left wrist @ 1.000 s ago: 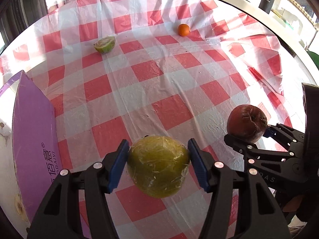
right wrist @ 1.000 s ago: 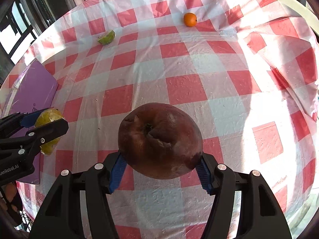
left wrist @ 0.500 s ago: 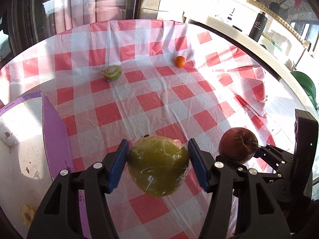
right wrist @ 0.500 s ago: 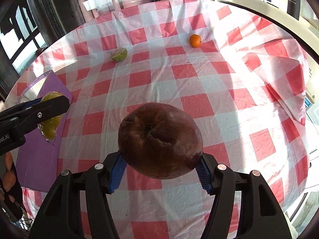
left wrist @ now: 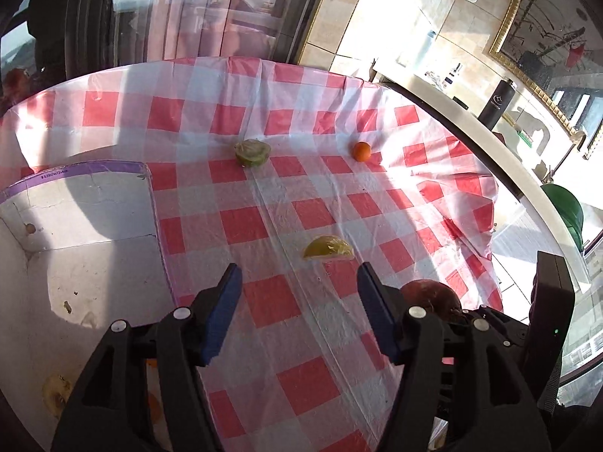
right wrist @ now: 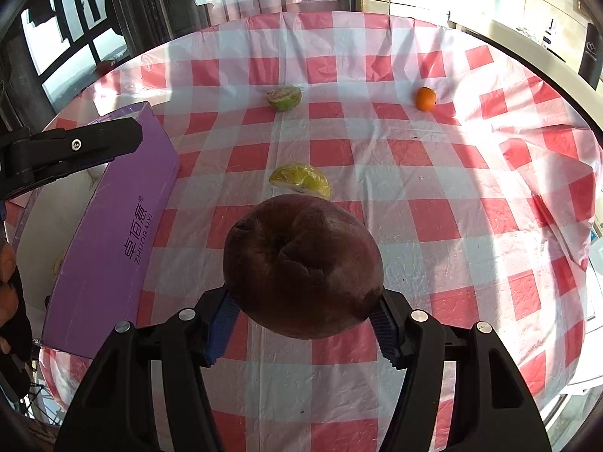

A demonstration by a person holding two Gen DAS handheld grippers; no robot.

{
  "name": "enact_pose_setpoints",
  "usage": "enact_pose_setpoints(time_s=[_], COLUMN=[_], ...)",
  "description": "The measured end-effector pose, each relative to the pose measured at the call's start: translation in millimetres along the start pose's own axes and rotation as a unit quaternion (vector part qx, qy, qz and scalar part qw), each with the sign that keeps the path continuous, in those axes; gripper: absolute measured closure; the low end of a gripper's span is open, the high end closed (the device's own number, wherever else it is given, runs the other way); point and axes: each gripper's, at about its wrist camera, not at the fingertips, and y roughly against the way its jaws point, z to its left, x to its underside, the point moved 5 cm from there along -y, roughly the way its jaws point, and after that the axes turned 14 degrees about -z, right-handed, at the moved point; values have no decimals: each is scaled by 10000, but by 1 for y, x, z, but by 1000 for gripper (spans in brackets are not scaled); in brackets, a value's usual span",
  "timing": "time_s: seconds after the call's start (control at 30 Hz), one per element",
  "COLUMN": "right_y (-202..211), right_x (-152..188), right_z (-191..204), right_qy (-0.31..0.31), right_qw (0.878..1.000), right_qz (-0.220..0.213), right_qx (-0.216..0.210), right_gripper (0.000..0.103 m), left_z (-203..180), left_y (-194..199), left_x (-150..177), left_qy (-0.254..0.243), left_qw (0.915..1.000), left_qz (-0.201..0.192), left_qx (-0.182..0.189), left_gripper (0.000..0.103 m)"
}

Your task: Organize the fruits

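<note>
Pinching dark red fruit (right wrist: 301,267) btwn right gripper (right wrist: 303,318) jaws, left gripper (left wrist: 297,312) jaws opening, nothing btwn.

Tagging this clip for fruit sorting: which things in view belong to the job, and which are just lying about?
Belong to the job:
dark red fruit, in the right gripper
yellow wedge
green half fruit
small orange
purple box
left gripper, jaws opening, nothing between them

Lying about:
black bottle
green tub

Checked tablecloth (left wrist: 271,301); black bottle (left wrist: 497,103) on ledge.
</note>
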Motion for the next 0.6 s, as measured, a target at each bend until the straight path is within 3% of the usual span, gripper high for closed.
enact_pose_setpoints(time_s=[0.2,0.3,0.43,0.6], right_y=[0,4,4,-3], right_x=[13,19,29,38], right_z=[-38,-63,-92,-128], right_qy=[-413,-534,-592,-734], right_qw=[9984,9972,9962,9946], right_qz=[161,208,334,522], right_qx=[351,482,545,510], right_gripper=[42,42,42,42], left_z=[-26,-33,-23,-3], left_y=[-30,-58,-104,-162], left_x=[23,30,37,37], left_qy=[-235,-48,258,425], left_qw=[9982,9971,9938,9863], left_qz=[537,754,1001,1266], left_qx=[104,73,-418,-972], left_gripper=[28,24,15,14])
